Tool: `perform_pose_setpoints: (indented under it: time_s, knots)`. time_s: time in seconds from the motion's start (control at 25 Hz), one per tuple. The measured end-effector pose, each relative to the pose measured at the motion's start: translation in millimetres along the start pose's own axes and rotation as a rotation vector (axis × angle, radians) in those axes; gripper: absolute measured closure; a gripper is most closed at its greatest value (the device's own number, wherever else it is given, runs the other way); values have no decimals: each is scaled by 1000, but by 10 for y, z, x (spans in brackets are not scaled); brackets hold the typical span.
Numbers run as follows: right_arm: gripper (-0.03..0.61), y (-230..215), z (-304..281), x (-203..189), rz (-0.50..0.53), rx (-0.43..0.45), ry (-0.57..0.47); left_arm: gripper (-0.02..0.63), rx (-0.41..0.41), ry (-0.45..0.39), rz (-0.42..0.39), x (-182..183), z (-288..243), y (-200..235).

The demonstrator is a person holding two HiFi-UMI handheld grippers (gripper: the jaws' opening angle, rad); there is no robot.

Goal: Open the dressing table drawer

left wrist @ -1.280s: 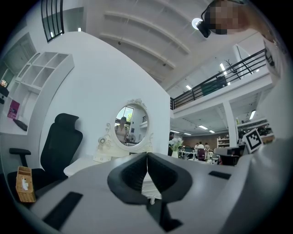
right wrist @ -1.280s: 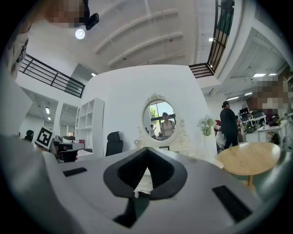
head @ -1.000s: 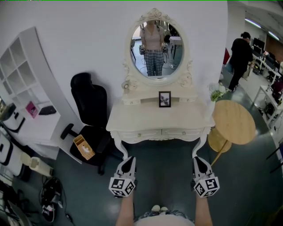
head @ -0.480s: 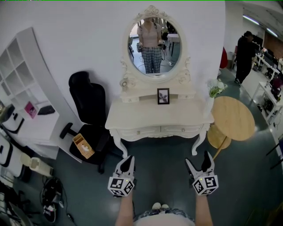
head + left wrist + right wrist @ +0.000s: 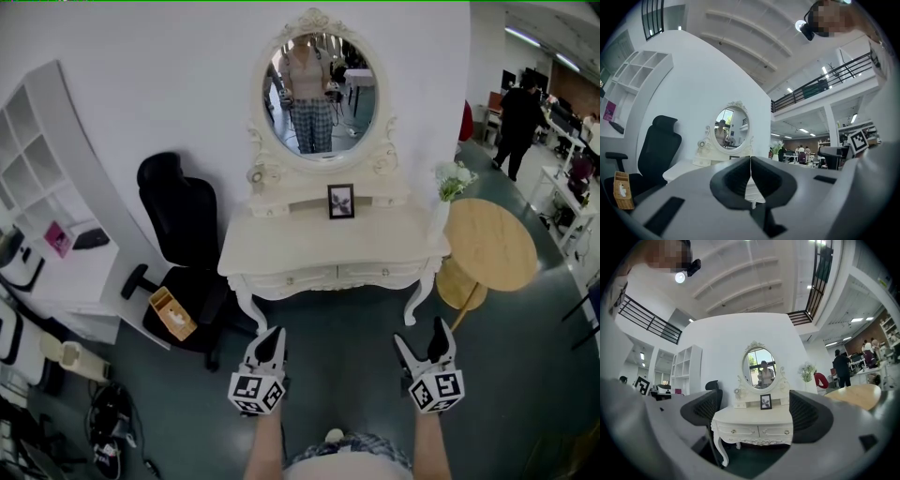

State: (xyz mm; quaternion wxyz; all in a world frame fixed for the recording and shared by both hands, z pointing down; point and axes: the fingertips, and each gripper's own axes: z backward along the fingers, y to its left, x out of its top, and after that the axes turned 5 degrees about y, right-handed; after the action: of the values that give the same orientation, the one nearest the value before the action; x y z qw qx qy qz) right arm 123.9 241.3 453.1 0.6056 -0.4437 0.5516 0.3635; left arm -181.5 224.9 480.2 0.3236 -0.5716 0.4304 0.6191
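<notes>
The white dressing table [image 5: 328,246] stands against the wall ahead, with an oval mirror [image 5: 319,92] and a small picture frame [image 5: 340,201] on it. Its two front drawers [image 5: 337,275] are closed, each with a small knob. Both grippers are held level over the floor a short way in front of it, touching nothing. My left gripper [image 5: 272,334] is shut and empty, its pads meeting in the left gripper view [image 5: 750,161]. My right gripper [image 5: 422,336] has just been opening and is open with nothing between its jaws. The right gripper view frames the drawers [image 5: 757,431] between the pads [image 5: 705,411].
A black office chair [image 5: 183,239] with a wooden box [image 5: 172,314] on its seat stands left of the table. A round wooden side table [image 5: 489,246] and a vase of flowers [image 5: 450,183] are on the right. White shelving [image 5: 42,178] fills the left. People stand at back right [image 5: 518,117].
The right gripper's jaws went from shut to wide open. Both grippers stayed where they were. The person at the back right walked farther off.
</notes>
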Motion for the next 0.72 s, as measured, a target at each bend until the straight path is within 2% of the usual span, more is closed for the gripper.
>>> perform_pose_setpoints:
  time_s: [0.36, 0.72]
  knots:
    - [106, -70, -79, -87, -7, -32, 4, 586, -38, 23, -4, -72, -228, 44]
    - [106, -267, -638, -91, -11, -27, -6, 586, -25, 33, -9, -89, -689, 321]
